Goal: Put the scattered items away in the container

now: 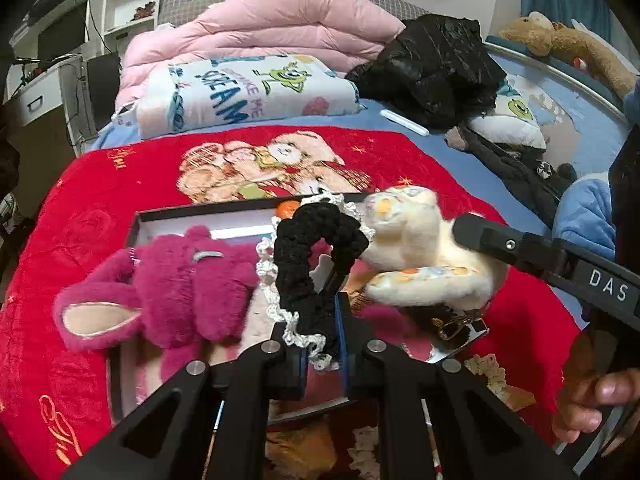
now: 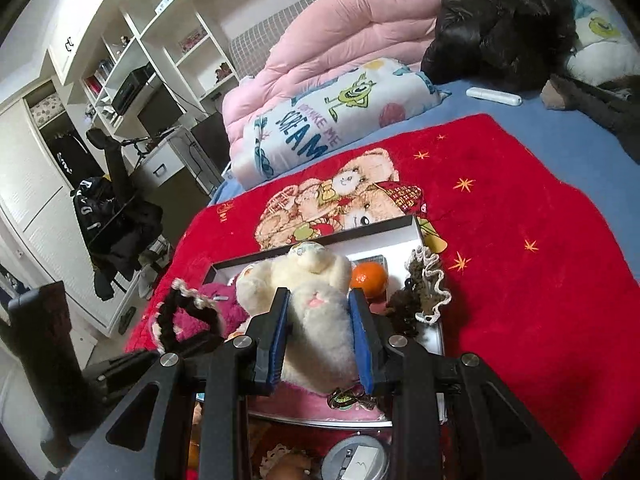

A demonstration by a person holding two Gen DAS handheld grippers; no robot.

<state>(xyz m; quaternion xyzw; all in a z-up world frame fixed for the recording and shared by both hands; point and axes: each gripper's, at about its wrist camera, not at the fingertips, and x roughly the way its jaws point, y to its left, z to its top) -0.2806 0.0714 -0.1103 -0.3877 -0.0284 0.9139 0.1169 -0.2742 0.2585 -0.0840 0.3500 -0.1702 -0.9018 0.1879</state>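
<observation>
A shallow black-rimmed box [image 1: 200, 210] lies on a red bear-print blanket [image 1: 100, 184]. My left gripper [image 1: 320, 336] is shut on a black crocheted scrunchie [image 1: 316, 236] with white lace trim, held just over the box. A magenta plush [image 1: 180, 284] lies in the box's left half. In the right wrist view, my right gripper [image 2: 320, 300] is shut on a cream plush toy [image 2: 308, 272] above the box [image 2: 372, 230]. An orange [image 2: 370, 276] sits inside, and a brown lace-edged scrunchie [image 2: 416, 296] lies at the box's right side. The cream plush [image 1: 408, 240] also shows beside the black scrunchie.
Behind the box lie a folded pink quilt [image 1: 280, 20], a cartoon-print blanket [image 1: 248, 92], a black jacket [image 1: 436, 64] and a white stick-shaped item [image 1: 404, 122]. A round tin [image 2: 356, 460] and crochet pieces lie in front of the box. A hand [image 1: 592, 400] grips the right handle.
</observation>
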